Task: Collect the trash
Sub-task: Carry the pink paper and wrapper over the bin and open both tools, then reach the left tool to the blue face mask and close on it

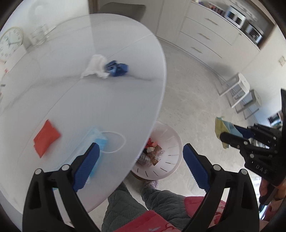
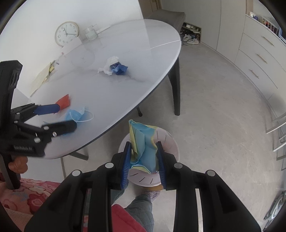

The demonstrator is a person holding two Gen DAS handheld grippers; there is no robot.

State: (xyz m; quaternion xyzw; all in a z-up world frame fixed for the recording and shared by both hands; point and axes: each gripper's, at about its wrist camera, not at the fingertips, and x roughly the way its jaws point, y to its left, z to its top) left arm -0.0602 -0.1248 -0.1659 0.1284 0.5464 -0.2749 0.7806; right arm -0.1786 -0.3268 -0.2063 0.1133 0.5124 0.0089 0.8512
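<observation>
My right gripper [image 2: 143,160] is shut on a crumpled yellow and blue paper [image 2: 143,142], held above the white trash bin [image 2: 168,142] on the floor. The bin [image 1: 169,155] stands beside the table edge and holds several scraps. My left gripper [image 1: 143,160] is open wide with nothing between its fingers, over the near edge of the white table [image 1: 107,107]. Under its left finger lies a blue face mask [image 1: 97,140]. A red packet [image 1: 46,137] lies left of the mask. Farther back sit a white tissue [image 1: 94,66] and a blue wrapper [image 1: 117,67].
A clock [image 2: 66,33], a glass jar [image 2: 91,32] and papers [image 2: 42,75] sit at the table's far side. A chair [image 2: 169,17] stands behind it, drawers [image 2: 259,58] along the right wall. The person's legs [image 1: 125,205] are below, next to the bin.
</observation>
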